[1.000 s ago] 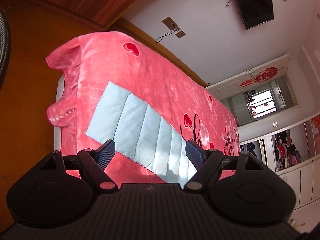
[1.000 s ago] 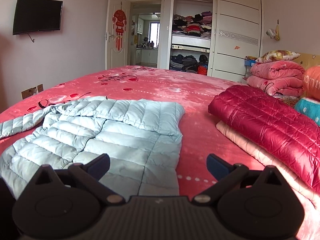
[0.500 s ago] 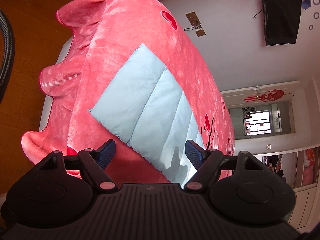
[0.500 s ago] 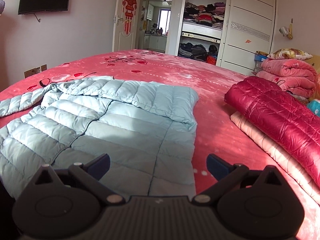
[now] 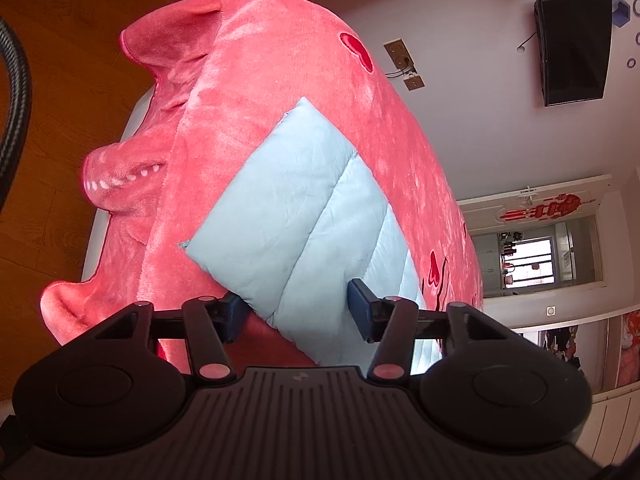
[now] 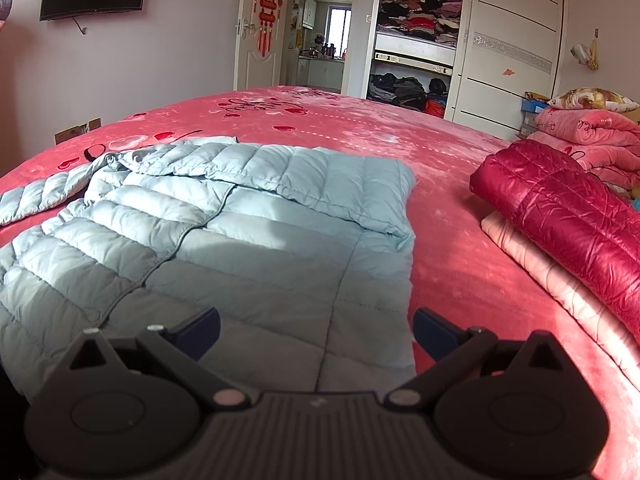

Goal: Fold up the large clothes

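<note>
A light blue quilted down jacket [image 6: 248, 248] lies spread on the red bed. One of its sleeves [image 5: 296, 208] stretches toward the bed's edge in the left wrist view. My left gripper [image 5: 298, 314] straddles that sleeve near the cuff. Its jaws are closing with the sleeve between them, and a gap still shows beside the right pad. My right gripper [image 6: 316, 332] hangs open just above the jacket's hem corner, its fingers apart and nothing gripped. The other sleeve is folded across the jacket's upper part.
The red heart-print blanket [image 6: 360, 136] covers the whole bed and hangs over its edge above a wooden floor [image 5: 60, 80]. At right a folded dark red jacket [image 6: 560, 208] rests on a pink one [image 6: 560, 288], near stacked quilts [image 6: 588, 136]. A black cable [image 5: 16, 112] hangs at left.
My left gripper has come down close to the sleeve and its jaws have narrowed around it. My right gripper has moved nearer the jacket's hem, still wide.
</note>
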